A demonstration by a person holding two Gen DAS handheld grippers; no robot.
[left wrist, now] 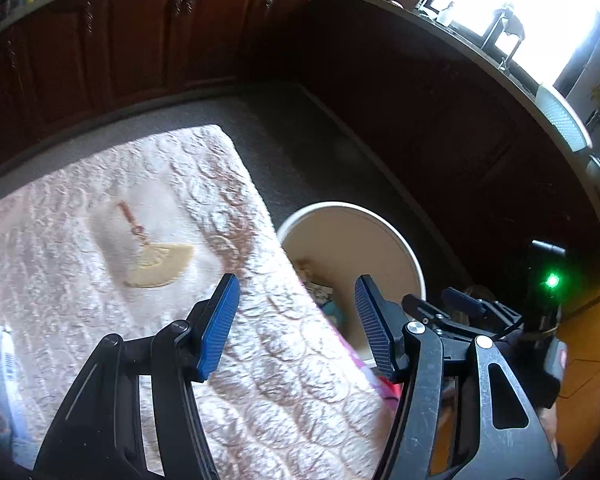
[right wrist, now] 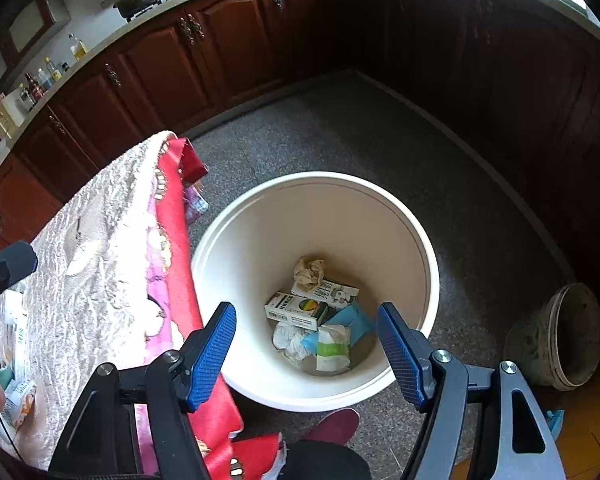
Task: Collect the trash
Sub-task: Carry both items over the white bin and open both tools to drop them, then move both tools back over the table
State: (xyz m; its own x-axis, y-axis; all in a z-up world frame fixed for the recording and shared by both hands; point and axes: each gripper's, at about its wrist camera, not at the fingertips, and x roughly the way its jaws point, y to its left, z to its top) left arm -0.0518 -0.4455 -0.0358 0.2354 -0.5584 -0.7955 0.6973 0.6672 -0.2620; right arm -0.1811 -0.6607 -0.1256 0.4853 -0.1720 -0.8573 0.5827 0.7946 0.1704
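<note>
A white round bin (right wrist: 428, 256) stands on the floor beside the table. It holds a crumpled brown paper (right wrist: 309, 271), two small cartons (right wrist: 296, 310), white tissue (right wrist: 290, 340) and a blue and green packet (right wrist: 332, 346). My right gripper (right wrist: 306, 354) is open and empty above the bin. My left gripper (left wrist: 296, 326) is open and empty over the table's right edge, with the bin (left wrist: 396, 236) just beyond it. Some trash (right wrist: 18, 396) lies on the table at the far left of the right wrist view.
The table has a pink quilted cloth (left wrist: 140, 208) with a red cloth (right wrist: 176, 232) hanging off its side. Dark wood cabinets (right wrist: 220, 52) line the far walls. A brown pot (right wrist: 560, 336) sits on the floor to the right of the bin. A foot in a red shoe (right wrist: 336, 424) is near the bin.
</note>
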